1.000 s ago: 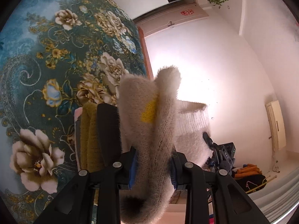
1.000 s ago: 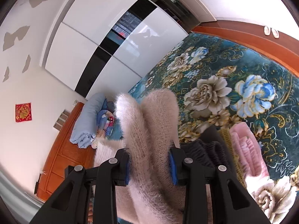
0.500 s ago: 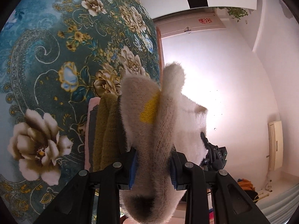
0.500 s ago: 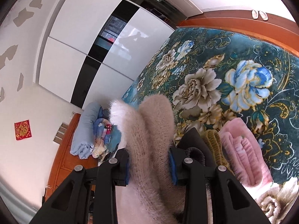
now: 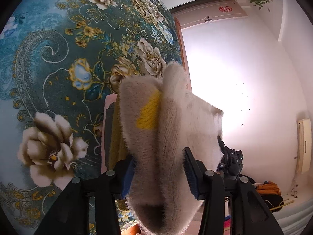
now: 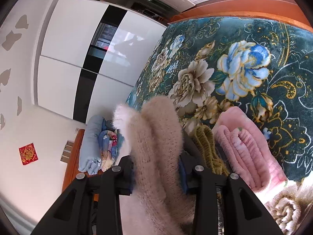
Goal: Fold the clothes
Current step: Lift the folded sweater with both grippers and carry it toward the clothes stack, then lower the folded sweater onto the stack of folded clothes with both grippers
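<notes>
Teal floral blanket (image 5: 58,62) fills the left half of the left wrist view and the right side of the right wrist view (image 6: 254,62). White wardrobe (image 6: 78,54) with black strips, upper left of the right view. Bright white wall (image 5: 244,74) takes the right half of the left view.

Fuzzy beige sweater (image 5: 164,137), centre of both frames, bunched and held up off the blanket; it has a yellow patch (image 5: 148,115) in the left view. Same sweater in the right view (image 6: 156,146), lower centre.

Left gripper (image 5: 159,173): fingers clamped on the sweater, fabric bulging out between the blue pads (image 5: 190,178). Right gripper (image 6: 156,173): fingers also clamped on the sweater, pads mostly buried in fuzz.

Stack of folded clothes on the blanket just beside the sweater: pink folded piece (image 6: 244,146) lower right of the right view, olive knit (image 6: 207,146) between pink piece and sweater, something dark next to it.

Rolled light-blue bedding (image 6: 92,143) left of centre in the right view. Red square decoration (image 6: 28,153) on the wall at lower left. Cream wall unit (image 5: 304,145) at the right edge of the left view.
</notes>
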### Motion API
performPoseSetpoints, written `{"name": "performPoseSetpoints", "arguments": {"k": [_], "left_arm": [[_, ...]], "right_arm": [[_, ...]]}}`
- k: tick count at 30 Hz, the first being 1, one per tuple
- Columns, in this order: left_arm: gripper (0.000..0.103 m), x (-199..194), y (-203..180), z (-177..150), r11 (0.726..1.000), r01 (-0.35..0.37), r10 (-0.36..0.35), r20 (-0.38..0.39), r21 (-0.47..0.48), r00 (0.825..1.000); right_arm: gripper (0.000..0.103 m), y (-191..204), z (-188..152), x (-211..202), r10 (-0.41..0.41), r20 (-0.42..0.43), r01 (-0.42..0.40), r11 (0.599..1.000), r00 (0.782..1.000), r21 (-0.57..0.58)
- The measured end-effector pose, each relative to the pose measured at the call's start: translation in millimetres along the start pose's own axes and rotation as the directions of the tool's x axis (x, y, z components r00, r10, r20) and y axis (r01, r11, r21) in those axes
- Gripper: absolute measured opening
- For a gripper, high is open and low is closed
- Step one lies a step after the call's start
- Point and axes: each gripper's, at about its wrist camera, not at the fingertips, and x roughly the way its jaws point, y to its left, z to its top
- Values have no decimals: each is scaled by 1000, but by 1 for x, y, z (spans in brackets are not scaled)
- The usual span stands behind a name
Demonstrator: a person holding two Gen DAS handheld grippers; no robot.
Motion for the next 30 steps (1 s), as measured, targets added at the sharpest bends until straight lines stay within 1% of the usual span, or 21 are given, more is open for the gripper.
{"name": "performPoseSetpoints", "arguments": {"k": [4, 6, 8, 11, 13, 14, 15, 17, 18, 20, 21, 23, 25, 26, 27, 29, 30], "left_arm": [[60, -7, -12, -2, 996, -55, 54, 13, 67, 998], [60, -15, -17, -2, 993, -80, 77, 33, 89, 996], [61, -29, -22, 0, 988, -112, 103, 86, 106, 991], [62, -46, -35, 0, 975, -163, 138, 162, 150, 977], [62, -49, -51, -4, 956, -203, 162, 193, 213, 968], [62, -47, -60, -8, 944, -218, 172, 197, 246, 965], [62, -43, -70, -13, 930, -231, 179, 198, 286, 964], [62, -32, -88, -25, 897, -259, 198, 198, 357, 960], [62, -27, -94, -30, 882, -272, 209, 197, 386, 958], [62, -16, -95, -36, 864, -287, 228, 186, 413, 956], [62, -10, -95, -40, 855, -294, 238, 181, 427, 954], [62, 1, -96, -46, 836, -308, 258, 170, 454, 951], [62, 12, -96, -52, 816, -321, 279, 160, 480, 947], [62, 18, -96, -55, 806, -328, 289, 156, 493, 945], [62, 23, -96, -59, 795, -333, 299, 151, 506, 942], [62, 33, -97, -64, 775, -344, 318, 144, 530, 937], [62, 36, -96, -64, 770, -349, 322, 147, 533, 935]], "right_arm": [[46, 6, 6, -3, -50, -16, 50, 999, 999, -22], [47, 10, 9, -5, -77, -20, 76, 996, 997, -42], [49, 14, 15, -14, -106, 11, 106, 993, 994, -56], [49, 20, 24, -35, -150, 103, 154, 988, 983, -31], [49, 36, 25, -40, -173, 115, 182, 981, 978, -67], [49, 47, 22, -40, -190, 115, 203, 973, 975, -109], [49, 63, 16, -38, -213, 120, 232, 957, 970, -175], [49, 89, 3, -33, -241, 144, 274, 917, 960, -291], [49, 100, -5, -29, -244, 142, 280, 895, 959, -346], [49, 118, -21, -19, -249, 132, 282, 847, 960, -452], [49, 123, -27, -13, -266, 118, 289, 821, 957, -492], [49, 120, -35, 2, -340, 100, 338, 769, 935, -542], [49, 106, -39, 12, -388, 75, 363, 754, 919, -547], [49, 99, -39, 16, -400, 61, 367, 757, 914, -541], [49, 91, -39, 19, -410, 44, 370, 764, 911, -529], [49, 77, -38, 23, -414, 20, 369, 786, 910, -496], [49, 72, -38, 24, -410, 12, 364, 797, 912, -483]]}}
